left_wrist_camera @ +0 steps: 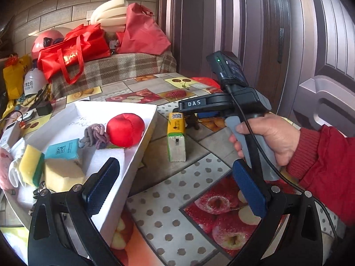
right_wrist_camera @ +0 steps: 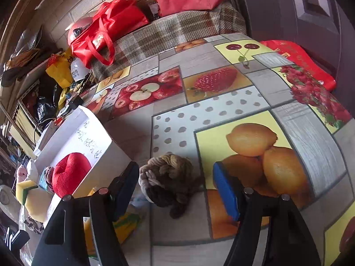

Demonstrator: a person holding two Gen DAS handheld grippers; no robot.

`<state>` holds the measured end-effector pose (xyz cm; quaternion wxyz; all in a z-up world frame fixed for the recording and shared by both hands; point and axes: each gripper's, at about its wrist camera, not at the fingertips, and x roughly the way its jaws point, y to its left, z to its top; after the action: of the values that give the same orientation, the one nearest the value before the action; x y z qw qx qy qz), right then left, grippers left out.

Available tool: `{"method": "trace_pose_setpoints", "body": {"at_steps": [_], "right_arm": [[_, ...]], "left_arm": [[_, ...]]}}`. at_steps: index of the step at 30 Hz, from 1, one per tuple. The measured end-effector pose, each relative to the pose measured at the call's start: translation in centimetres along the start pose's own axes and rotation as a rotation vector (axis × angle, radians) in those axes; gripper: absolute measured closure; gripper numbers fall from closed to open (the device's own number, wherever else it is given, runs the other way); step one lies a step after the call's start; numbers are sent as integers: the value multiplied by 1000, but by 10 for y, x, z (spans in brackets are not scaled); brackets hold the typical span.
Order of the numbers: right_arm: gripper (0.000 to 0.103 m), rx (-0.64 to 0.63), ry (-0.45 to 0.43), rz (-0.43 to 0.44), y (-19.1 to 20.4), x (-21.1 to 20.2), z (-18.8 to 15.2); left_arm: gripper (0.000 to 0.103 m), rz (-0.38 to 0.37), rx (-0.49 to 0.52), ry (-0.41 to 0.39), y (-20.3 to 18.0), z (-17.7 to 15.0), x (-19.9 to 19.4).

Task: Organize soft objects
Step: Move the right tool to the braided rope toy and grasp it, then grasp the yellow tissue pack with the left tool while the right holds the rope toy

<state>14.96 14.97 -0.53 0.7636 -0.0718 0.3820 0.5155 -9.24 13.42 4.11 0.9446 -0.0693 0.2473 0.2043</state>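
Right wrist view: brown knotted rope toy (right_wrist_camera: 169,180) lying on fruit-print tablecloth (right_wrist_camera: 221,102), between spread fingers of right gripper (right_wrist_camera: 176,188), ungrasped. Just left, white tray (right_wrist_camera: 111,153) with red plush apple (right_wrist_camera: 70,173). Left gripper (left_wrist_camera: 175,182) likewise released, over tray's near right edge.

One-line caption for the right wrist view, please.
Right tool open above a brown knotted rope toy on the fruit-print tablecloth, white box with red plush apple at left.

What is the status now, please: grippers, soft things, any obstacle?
Left gripper and right gripper open, empty. Brown rope knot on table between right fingers, outside white box. Nothing blocking.
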Motion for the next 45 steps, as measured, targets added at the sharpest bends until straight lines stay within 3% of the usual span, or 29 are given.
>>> {"method": "trace_pose_setpoints", "body": {"at_steps": [3, 6, 8, 11, 15, 20, 24, 30, 33, 35, 39, 40, 45], "right_arm": [[61, -85, 35, 4, 14, 3, -3], [68, -78, 29, 0, 4, -8, -9], [69, -31, 13, 1, -12, -20, -14], [70, 80, -12, 38, -42, -33, -18], [70, 245, -34, 166, -77, -36, -24], [70, 246, -37, 191, -73, -38, -24], [70, 268, -35, 215, -78, -37, -23], [70, 279, -40, 220, -81, -38, -25], [69, 304, -65, 217, -85, -41, -26], [67, 309, -73, 216, -86, -42, -26], [34, 244, -85, 172, -72, -45, -22], [29, 222, -86, 154, -68, -46, -21], [29, 113, -47, 48, -45, -35, -13]], "left_arm": [[2, -11, 2, 25, -8, 6, 16], [13, 15, -9, 60, -12, 14, 35], [22, 16, -33, 71, -10, 18, 44], [23, 43, -66, 51, -5, 23, 49], [23, 70, -31, 43, -9, 33, 61], [23, 71, 22, 113, -20, 44, 92], [23, 71, 25, 224, -22, 46, 119], [23, 31, 30, 250, -31, 37, 115], [20, -33, 78, 251, -51, 26, 99], [20, -29, 116, 220, -65, 19, 83], [20, 97, 131, 6, -65, 21, 45], [20, 133, 139, -11, -62, 22, 44], [20, 99, 66, 166, -38, 30, 83]]}}
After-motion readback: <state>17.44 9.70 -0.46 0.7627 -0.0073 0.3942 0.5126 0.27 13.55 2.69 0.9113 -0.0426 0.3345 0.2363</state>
